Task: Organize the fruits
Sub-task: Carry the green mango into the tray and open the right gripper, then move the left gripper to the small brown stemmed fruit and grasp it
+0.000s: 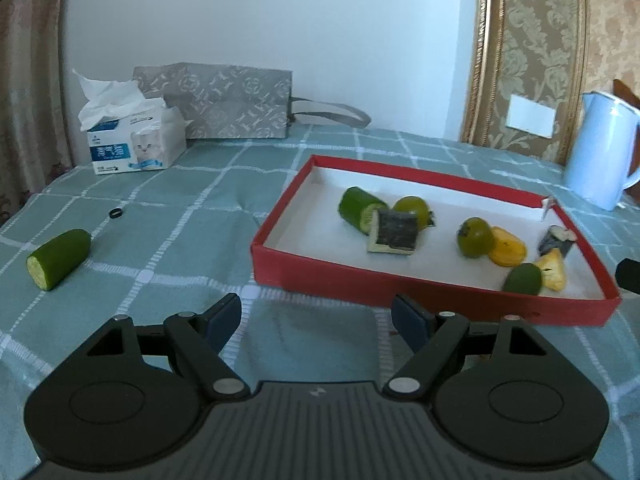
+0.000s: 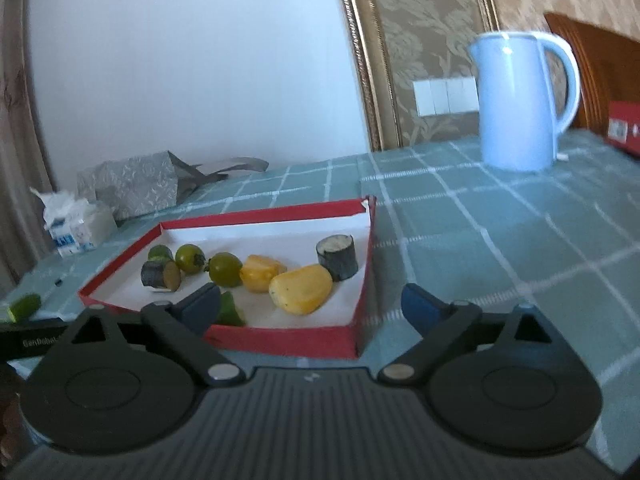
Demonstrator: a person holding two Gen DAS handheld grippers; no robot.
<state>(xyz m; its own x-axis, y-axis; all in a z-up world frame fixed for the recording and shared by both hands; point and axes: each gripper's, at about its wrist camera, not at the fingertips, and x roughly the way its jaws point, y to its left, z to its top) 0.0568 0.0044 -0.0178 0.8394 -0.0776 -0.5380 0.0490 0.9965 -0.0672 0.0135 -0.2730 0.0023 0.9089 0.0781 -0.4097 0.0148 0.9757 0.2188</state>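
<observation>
Left wrist view: left tongs (image 1: pixel 316 316) released over worktop (image 1: pixel 192 200), cucumber half (image 1: pixel 59 258) outside red tray (image 1: pixel 360 280); right tongs (image 2: pixel 312 308) released.

Two low wrist views (shared tray (image 1: pixel 280 268))

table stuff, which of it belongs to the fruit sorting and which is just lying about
Belongs to the job:
- red box with fruit pieces in it
- cucumber piece out on the cloth
- left hand-held gripper, open
- right hand-held gripper, open

Just lying about:
- tissue box
- grey bag
- blue kettle
- small black ring
</observation>
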